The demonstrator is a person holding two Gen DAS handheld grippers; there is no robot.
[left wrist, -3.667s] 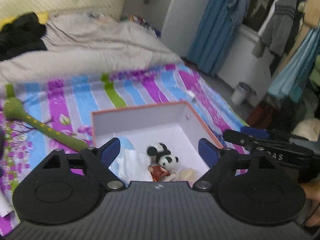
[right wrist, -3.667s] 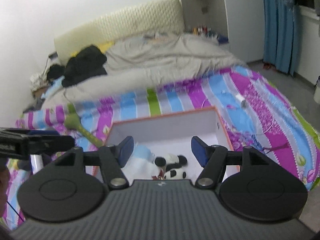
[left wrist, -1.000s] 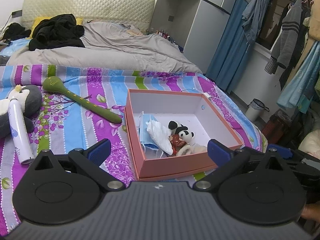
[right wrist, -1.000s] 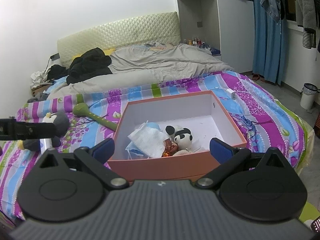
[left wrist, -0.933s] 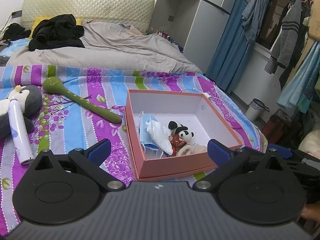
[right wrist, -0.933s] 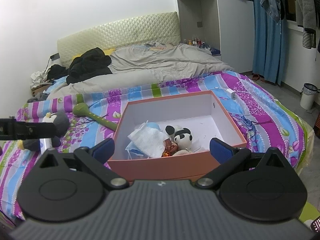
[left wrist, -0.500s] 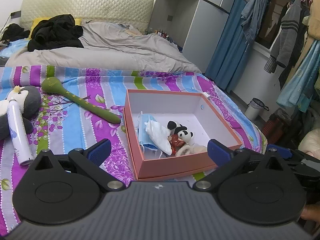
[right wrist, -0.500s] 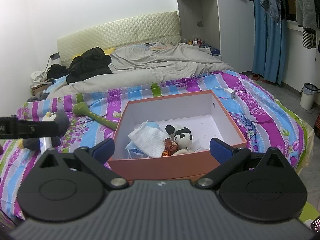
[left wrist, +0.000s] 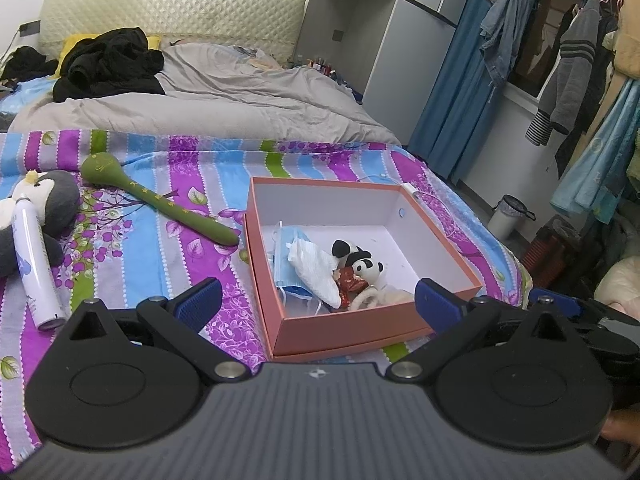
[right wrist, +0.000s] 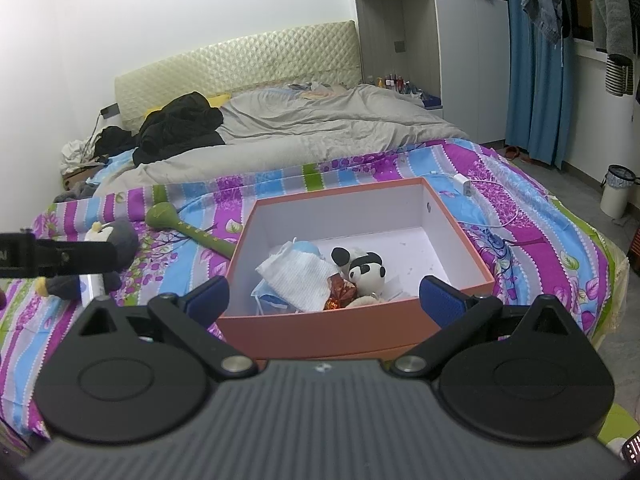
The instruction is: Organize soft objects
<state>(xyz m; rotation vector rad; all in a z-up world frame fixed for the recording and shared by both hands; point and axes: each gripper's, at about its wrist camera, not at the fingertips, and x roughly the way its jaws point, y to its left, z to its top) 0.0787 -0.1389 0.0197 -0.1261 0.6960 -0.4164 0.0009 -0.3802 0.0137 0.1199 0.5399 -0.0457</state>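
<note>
An orange box [left wrist: 352, 334] [right wrist: 320, 332] with a white inside stands on the striped bedspread. In it lie a panda plush [left wrist: 366, 268] [right wrist: 366, 270], a white cloth [left wrist: 316, 266] [right wrist: 300, 276], a blue face mask [left wrist: 290, 240] [right wrist: 306, 247] and a red wrapper. A grey penguin plush [left wrist: 52, 204] [right wrist: 120, 236] lies left of the box, on the spread. My left gripper [left wrist: 316, 300] is open and empty, held back from the box's near wall. My right gripper [right wrist: 325, 295] is likewise open, empty and short of the box.
A green long-handled stick [left wrist: 160, 200] [right wrist: 192, 232] lies beside the box's left wall. A white spray can [left wrist: 34, 268] rests against the penguin. Behind are a grey duvet [left wrist: 224, 108] and black clothes [left wrist: 108, 64]. A bin [right wrist: 616, 190] and hanging clothes stand right of the bed.
Since 3.7 s ago both grippers have drawn back and up from over the box, and their fingers stand wider apart. Over the last second they barely move.
</note>
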